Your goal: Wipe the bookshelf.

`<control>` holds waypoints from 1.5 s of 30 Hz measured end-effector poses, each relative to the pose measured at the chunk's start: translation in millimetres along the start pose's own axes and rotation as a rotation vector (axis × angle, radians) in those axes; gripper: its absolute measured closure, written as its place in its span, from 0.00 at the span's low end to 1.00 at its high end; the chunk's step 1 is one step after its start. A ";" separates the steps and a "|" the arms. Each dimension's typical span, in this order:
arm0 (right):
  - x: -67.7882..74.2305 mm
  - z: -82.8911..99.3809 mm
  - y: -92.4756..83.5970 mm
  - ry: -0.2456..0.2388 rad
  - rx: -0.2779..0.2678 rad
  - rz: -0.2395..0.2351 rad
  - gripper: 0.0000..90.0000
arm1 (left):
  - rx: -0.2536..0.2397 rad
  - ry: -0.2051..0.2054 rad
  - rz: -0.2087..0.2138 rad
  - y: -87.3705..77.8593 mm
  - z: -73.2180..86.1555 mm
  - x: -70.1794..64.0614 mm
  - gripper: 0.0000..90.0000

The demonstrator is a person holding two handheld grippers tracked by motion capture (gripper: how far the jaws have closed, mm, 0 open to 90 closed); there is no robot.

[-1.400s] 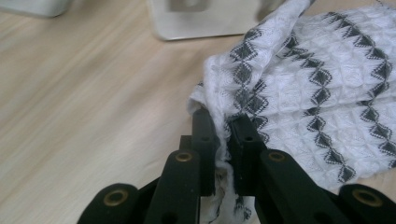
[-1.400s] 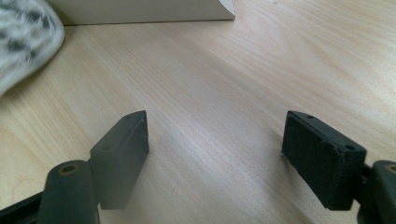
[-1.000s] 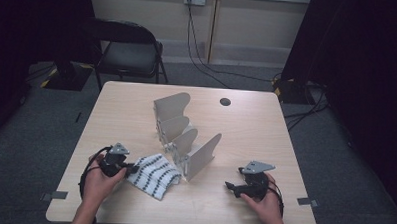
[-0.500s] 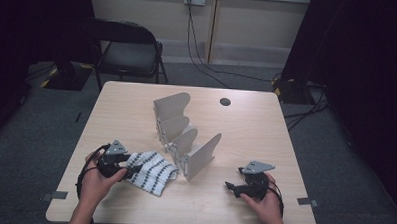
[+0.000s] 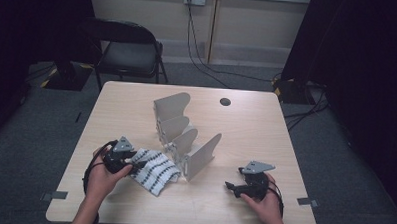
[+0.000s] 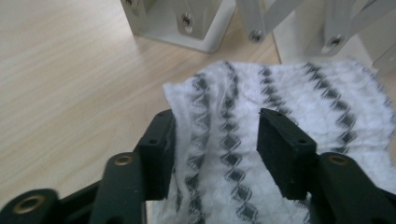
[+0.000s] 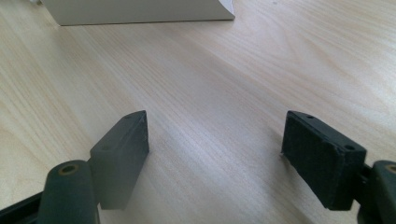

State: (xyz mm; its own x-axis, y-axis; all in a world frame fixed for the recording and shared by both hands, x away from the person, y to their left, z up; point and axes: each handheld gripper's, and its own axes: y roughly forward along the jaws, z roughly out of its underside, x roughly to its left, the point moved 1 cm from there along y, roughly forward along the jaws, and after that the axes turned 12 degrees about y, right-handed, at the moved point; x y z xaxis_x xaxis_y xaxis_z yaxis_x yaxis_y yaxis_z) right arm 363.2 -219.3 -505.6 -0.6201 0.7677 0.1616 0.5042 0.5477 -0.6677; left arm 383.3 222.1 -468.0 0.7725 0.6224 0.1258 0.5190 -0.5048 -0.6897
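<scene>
A white cloth with dark patterned stripes lies crumpled on the wooden table, just left of the rack. My left gripper sits at the cloth's left edge. In the left gripper view its jaws straddle a raised fold of the cloth. They have just been closing, with the cloth between them and a gap still at the right pad. My right gripper rests low at the table's front right. Its jaws stand open over bare wood.
A pale grey rack of upright curved plates stands mid-table, its base just beyond the cloth and one plate ahead of the right gripper. A dark round disc lies at the back. A black chair stands behind the table.
The cloth has shifted slightly toward the left hand. The left gripper has barely moved, and the right hand has stayed where it was.
</scene>
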 end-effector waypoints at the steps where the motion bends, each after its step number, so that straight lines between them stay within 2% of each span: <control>1: 0.0 0.0 0.0 0.000 0.000 0.000 0.25 | 0.005 -0.019 -0.021 -2.1 3.0 2.2 0.52; 3: 0.0 0.0 0.0 0.000 0.000 0.000 0.25 | 0.010 -0.023 -0.021 -4.4 4.4 3.3 0.52; 6: 0.0 0.0 0.0 0.000 0.000 0.000 0.25 | -0.008 -0.025 -0.018 -13.5 5.1 1.2 0.53; 8: 0.0 0.0 0.0 0.000 0.000 0.001 0.25 | -0.016 -0.006 -0.014 -21.3 1.9 -1.3 0.55; 11: 0.0 0.0 0.0 0.000 0.000 0.000 0.25 | -0.015 0.004 -0.007 -24.3 -1.5 -3.6 0.57; 14: 0.0 0.0 0.0 0.000 0.000 0.000 0.25 | -0.028 0.039 0.000 -23.9 -13.6 -6.9 0.58; 15: 0.0 0.0 0.0 0.000 0.000 0.000 0.25 | -0.028 0.039 0.000 -23.9 -13.6 -6.9 0.58; 18: 0.0 0.0 0.0 0.000 0.000 0.000 0.25 | -0.039 0.052 0.006 -15.2 -21.6 -5.1 0.57; 19: 0.0 0.0 0.0 0.000 0.000 0.000 0.25 | -0.033 0.035 0.015 -6.3 -23.3 -0.9 0.57; 21: 0.0 0.0 0.0 0.000 0.000 0.000 0.25 | -0.028 0.019 0.015 0.0 -22.7 1.4 0.58; 23: 0.0 0.0 0.0 0.000 0.000 0.000 0.25 | -0.014 0.003 0.020 12.0 -18.4 6.7 0.60; 26: 0.1 0.0 0.0 0.000 0.000 0.000 0.25 | 0.011 -0.010 0.022 21.8 -11.5 7.1 0.61; 28: 0.1 0.0 0.0 0.000 0.000 0.000 0.25 | 0.029 -0.019 0.037 25.0 -5.7 7.4 0.61; 30: 0.1 0.0 0.0 0.000 0.000 0.000 0.25 | 0.032 -0.028 0.034 24.6 -2.2 7.7 0.61; 33: 0.1 0.0 0.0 -0.001 0.000 0.000 0.25 | 0.042 -0.039 0.031 16.7 3.8 6.8 0.61; 39: 0.1 0.0 0.0 0.000 0.000 0.000 0.25 | 0.044 -0.061 0.050 -3.6 18.9 -2.0 0.51; 41: 0.1 0.0 0.0 0.000 0.000 0.000 0.25 | 0.039 -0.047 0.058 -14.5 18.2 -8.8 0.46; 42: 0.1 0.0 0.0 0.000 0.000 0.000 0.25 | 0.039 -0.047 0.058 -14.5 18.2 -8.8 0.45; 43: 0.1 0.0 0.0 0.000 0.000 0.000 0.25 | 0.024 -0.017 0.073 -20.7 13.9 -13.5 0.43; 44: 0.1 0.0 0.0 0.000 0.000 0.000 0.25 | 0.024 -0.017 0.073 -20.7 13.9 -13.5 0.42; 45: 0.1 0.0 0.0 0.000 0.000 0.000 0.25 | 0.016 0.010 0.089 -22.6 9.3 -18.8 0.40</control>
State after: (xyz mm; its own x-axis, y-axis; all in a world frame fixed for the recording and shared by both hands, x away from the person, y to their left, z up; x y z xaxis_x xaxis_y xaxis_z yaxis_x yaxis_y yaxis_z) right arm 363.2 -219.2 -505.6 -0.6200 0.7678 0.1614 0.5042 0.5475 -0.6678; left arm 353.7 227.4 -461.4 0.8190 0.5694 0.0703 0.4422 -0.5485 -0.7097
